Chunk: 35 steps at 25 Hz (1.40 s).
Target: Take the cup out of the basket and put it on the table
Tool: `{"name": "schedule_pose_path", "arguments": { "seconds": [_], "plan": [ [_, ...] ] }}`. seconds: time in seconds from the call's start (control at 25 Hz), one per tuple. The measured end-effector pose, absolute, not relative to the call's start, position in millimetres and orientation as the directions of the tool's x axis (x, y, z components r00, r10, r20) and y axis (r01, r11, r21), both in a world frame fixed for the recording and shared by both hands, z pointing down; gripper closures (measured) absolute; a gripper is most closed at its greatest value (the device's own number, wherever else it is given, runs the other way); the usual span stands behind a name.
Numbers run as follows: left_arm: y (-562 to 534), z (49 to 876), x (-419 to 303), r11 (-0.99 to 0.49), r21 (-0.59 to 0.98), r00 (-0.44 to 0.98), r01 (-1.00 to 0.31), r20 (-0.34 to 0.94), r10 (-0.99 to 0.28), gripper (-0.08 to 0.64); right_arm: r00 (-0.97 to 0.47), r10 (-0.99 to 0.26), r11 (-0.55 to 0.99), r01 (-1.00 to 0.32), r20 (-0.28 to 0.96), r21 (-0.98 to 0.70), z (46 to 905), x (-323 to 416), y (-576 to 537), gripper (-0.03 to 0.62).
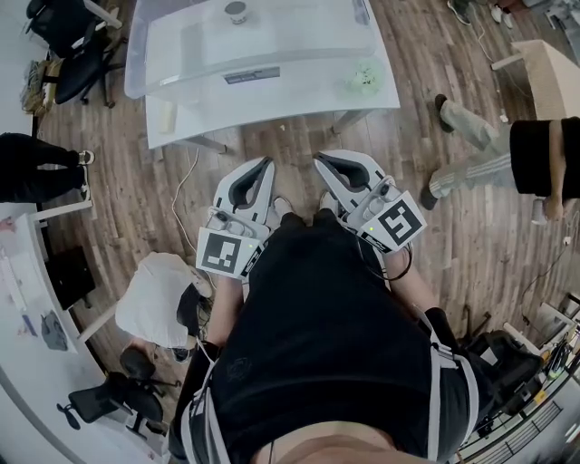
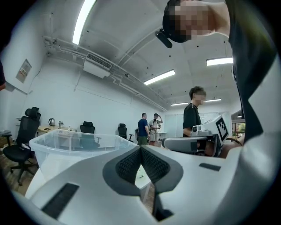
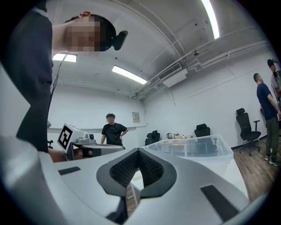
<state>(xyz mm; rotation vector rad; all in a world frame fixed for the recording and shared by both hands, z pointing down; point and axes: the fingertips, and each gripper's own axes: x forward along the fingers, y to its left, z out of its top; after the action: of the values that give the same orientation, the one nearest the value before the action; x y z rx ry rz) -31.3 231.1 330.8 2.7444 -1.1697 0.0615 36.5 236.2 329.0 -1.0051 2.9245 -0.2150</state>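
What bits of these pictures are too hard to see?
Cup: head view, tiny at the top edge inside the bin; shape unclear.
Green thing: head view, too blurry to name.
Bin's far end: head view, cut off by the top edge.
Cup again: both gripper views, not visible; the left gripper and right gripper fill the bottom.
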Motion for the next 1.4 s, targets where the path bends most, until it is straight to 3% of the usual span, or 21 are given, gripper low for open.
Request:
{"name": "schedule_pose_path", "arguments": {
  "seconds": [0.68,1.4],
  "plan": [
    [229,344,-87,-0.696,0.152,0.712,-0.702,0.107,-0.694,0.541,-0.753,-0.657,0.743,-0.655,0.039,-0.136,335,-14,227,0.575],
    [158,343,-63,-0.666,0.132,0.678,-0.734,0.116,-0.725,0.541,-0.775,-0.631,0.772,-0.629,0.004,-0.093,327,8,145,0.575]
  ]
}}
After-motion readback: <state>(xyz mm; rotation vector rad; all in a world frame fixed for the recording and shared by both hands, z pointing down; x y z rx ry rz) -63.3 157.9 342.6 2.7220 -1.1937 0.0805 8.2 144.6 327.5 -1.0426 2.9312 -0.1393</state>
